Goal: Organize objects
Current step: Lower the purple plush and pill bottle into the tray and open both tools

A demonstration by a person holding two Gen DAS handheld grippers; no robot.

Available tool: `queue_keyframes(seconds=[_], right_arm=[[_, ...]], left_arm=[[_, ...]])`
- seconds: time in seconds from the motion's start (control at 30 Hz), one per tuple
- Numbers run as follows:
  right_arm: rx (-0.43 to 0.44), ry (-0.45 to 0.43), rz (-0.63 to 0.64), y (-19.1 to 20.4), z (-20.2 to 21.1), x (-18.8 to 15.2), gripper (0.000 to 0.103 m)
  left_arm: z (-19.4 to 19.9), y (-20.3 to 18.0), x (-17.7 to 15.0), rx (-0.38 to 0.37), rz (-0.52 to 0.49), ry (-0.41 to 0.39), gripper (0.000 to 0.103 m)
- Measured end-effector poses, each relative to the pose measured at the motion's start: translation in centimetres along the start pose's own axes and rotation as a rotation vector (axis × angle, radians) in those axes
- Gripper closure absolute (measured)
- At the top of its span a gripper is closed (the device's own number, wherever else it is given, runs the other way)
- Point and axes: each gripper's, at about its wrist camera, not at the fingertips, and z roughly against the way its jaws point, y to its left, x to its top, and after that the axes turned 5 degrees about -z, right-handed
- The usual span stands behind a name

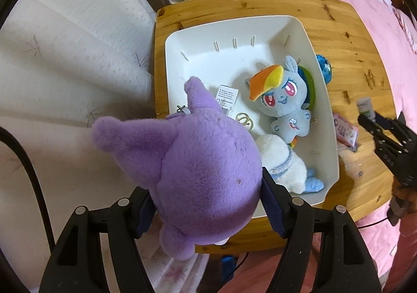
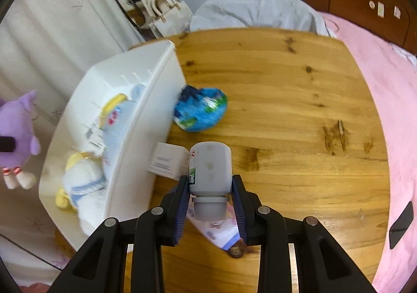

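The left gripper (image 1: 206,211) was clamped on the fluffy purple plush toy (image 1: 192,175), hovering over the near-left corner of the white plastic bin (image 1: 299,30). The right gripper (image 2: 209,208) pinched a grey-white bottle (image 2: 210,170), bin to its left.

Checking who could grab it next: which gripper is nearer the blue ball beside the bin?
Right. The right gripper, holding a white bottle, is just short of the blue ball; the left gripper holds a purple plush across the white bin.

Even indoor light, fisheye-bent edges; right wrist view smeared by motion blur.
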Motion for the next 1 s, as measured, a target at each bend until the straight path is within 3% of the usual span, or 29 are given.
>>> queue_keyframes(seconds=[0.2,0.57,0.8,1.0], right_arm=[[0.033,-0.057,0.029,3.6,2.2,0.3,0.071],[0.106,-0.031,0.134,10.1,2.7,-0.7,0.071],[0.104,-0.007,0.108,11.3,1.6,-2.0,0.070],[0.076,-0.056,0.072,11.3,1.7,-2.4,0.067]], left_arm=[[-1.3,0.6,0.5,0.014,-0.058,0.025,0.028],[-3.3,1.8,1.2,0.007,-0.086,0.069,0.026],[-3.8,2.6,1.4,-0.013,-0.077,0.065,0.024],[-3.0,2.8,1.8,-0.009,-0.087,0.034,0.023]])
